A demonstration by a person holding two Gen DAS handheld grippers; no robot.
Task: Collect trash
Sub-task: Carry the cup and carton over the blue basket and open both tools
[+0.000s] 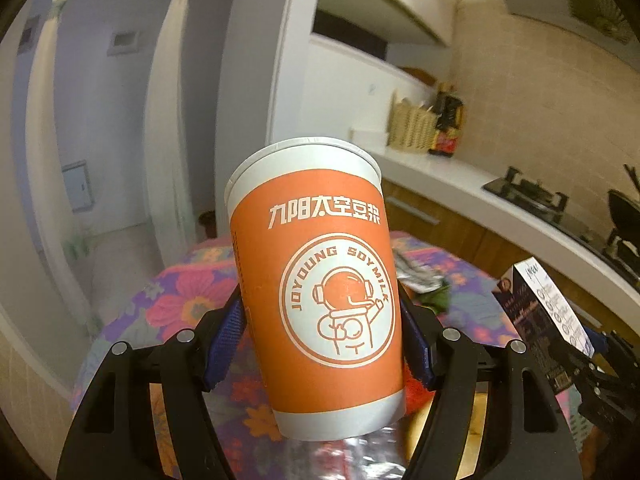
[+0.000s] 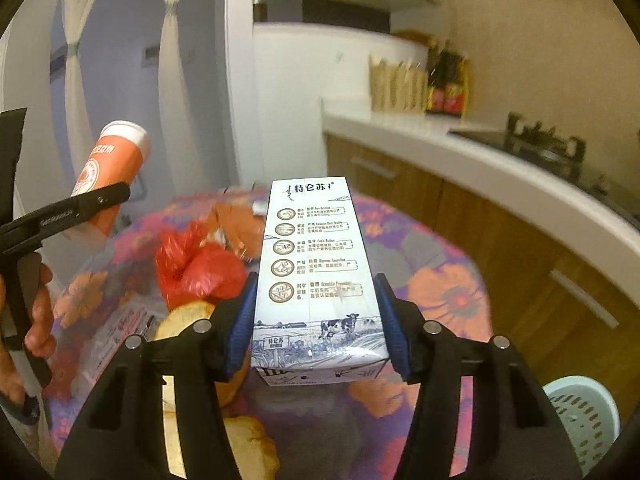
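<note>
My left gripper (image 1: 322, 334) is shut on an orange and white paper cup (image 1: 316, 280), held upright above the floral table (image 1: 176, 300). The cup also shows at the left of the right wrist view (image 2: 110, 172). My right gripper (image 2: 318, 320) is shut on a white and blue milk carton (image 2: 316, 264), held above the table (image 2: 448, 292). The carton also shows at the right of the left wrist view (image 1: 540, 312). More trash lies on the table: a red plastic bag (image 2: 196, 268), bread pieces (image 2: 188, 320), a clear wrapper (image 2: 116, 332) and crumpled foil (image 1: 420, 280).
A white kitchen counter (image 2: 460, 160) with wooden cabinets (image 2: 500, 240) and a gas stove (image 2: 544, 144) runs along the right. A light blue perforated basket (image 2: 584, 420) stands on the floor at the lower right. A white pillar (image 2: 240, 80) and curtains (image 2: 172, 80) are behind the table.
</note>
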